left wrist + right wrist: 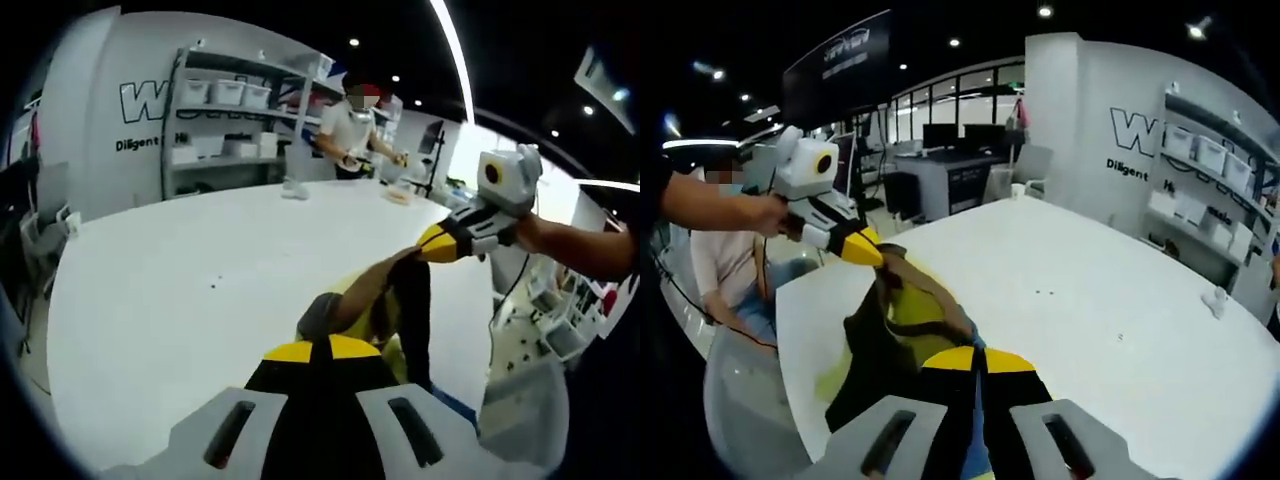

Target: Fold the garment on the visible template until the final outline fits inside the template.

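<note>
Lifting garment (pixel 385 295) off white table (pixel 200 270), both tools gripping, shelving (pixel 225 120) behind

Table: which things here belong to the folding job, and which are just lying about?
Job:
- garment, lifted off the white table
- left tool, shut on garment
- right tool, shut on garment

Lying about:
- small white object near the table's edge
- shelves with bins
- person at the table's far side
- desks with monitors

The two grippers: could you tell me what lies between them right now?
The garment, bunched yellow and dark, spans them above the white table. The right gripper view shows it running from the left gripper to the right gripper.
</note>
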Tool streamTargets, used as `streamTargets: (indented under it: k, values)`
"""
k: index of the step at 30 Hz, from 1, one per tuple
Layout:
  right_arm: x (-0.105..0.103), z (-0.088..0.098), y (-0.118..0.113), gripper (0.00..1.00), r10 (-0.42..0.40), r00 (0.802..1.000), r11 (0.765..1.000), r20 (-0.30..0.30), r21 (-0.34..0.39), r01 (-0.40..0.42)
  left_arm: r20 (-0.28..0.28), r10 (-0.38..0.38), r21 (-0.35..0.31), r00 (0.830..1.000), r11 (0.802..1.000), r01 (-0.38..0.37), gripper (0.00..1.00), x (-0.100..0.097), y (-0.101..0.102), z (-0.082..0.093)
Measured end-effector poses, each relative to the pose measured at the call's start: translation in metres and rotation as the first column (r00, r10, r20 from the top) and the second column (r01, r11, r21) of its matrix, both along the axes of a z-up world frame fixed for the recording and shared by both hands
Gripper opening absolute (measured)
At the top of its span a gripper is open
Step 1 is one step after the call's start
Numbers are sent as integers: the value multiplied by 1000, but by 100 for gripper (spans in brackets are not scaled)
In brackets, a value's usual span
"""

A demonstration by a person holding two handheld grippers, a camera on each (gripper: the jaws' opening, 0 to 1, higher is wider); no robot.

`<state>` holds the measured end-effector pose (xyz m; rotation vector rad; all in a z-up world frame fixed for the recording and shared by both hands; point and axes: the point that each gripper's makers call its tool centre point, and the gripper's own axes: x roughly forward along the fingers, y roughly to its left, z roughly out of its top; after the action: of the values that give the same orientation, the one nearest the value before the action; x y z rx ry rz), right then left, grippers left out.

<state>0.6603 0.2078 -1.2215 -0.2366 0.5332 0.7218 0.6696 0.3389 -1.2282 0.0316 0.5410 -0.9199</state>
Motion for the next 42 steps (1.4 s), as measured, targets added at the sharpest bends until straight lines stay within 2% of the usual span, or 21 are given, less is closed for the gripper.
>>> streamTargets:
  k: [13, 24, 29, 35, 39, 42]
  values:
    - [30, -22, -8, 0, -58, 998, 997, 37, -40, 60, -15, 34, 52, 999, 998, -34, 1, 27, -3, -23]
    - [57, -30, -4, 0, -94, 993, 994, 70, -47, 98, -7, 82, 91, 997, 993, -81, 1, 52, 5, -39]
    - [65, -39, -1, 0, -96, 993, 993, 71, -62, 101, -30, 105, 103, 994, 990, -101, 1, 62, 9, -50]
    - [76, -51, 0, 0, -78, 993, 989, 92, -120, 88, -6, 104, 139, 995, 985, -102, 1, 72, 9, -59]
    - [87, -59, 0, 0, -79, 992, 985, 96, -146, 93, 55, 82, 193, 995, 977, -91, 1, 82, 9, -68]
    - [93, -67, -1, 0, -97, 992, 982, 78, -153, 108, 32, 94, 184, 995, 978, -98, 1, 87, 8, -75]
